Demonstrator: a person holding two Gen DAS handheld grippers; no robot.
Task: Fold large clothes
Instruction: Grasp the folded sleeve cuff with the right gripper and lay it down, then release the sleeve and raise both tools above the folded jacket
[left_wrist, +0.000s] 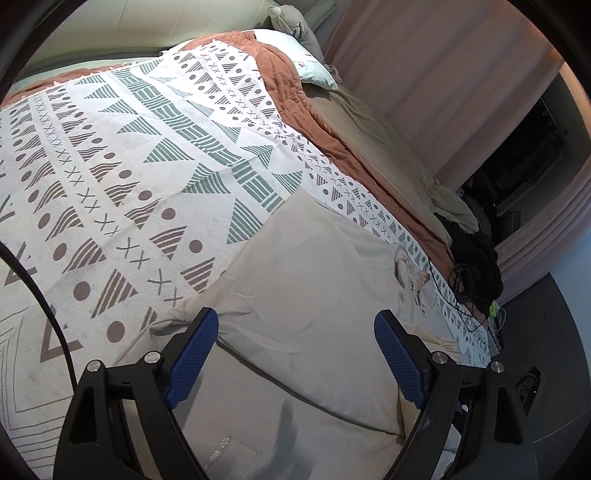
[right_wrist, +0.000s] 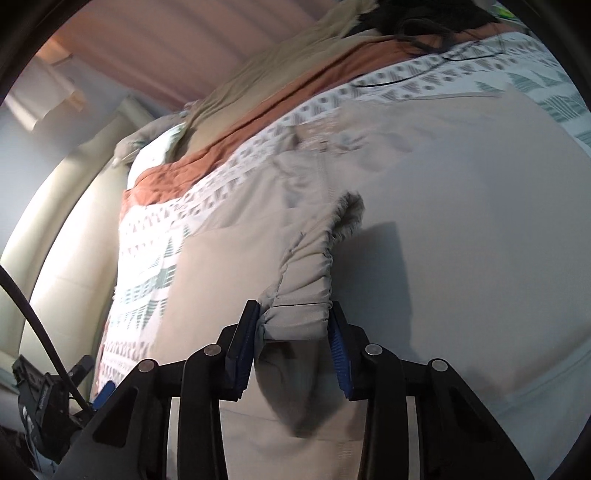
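Materials and finishes — bed scene, both wrist views.

The beige garment (left_wrist: 306, 280) is a smooth, matt woven cloth with soft creases; its cuff (right_wrist: 314, 266) is gathered and puckered, with a fuzzy pile lining at the opening. The patterned blanket (left_wrist: 122, 155) is a coarse matt weave, white with printed grey and green shapes. The rust-brown quilt (left_wrist: 295, 99) shows stitched, puffed cloth. The left gripper (left_wrist: 295, 354) and right gripper (right_wrist: 293, 339) are matt black plastic with bright metal pins — their blue pads (left_wrist: 192, 358) are finely knurled rubber-like faces. The curtain (left_wrist: 436, 74) is matt pleated fabric.
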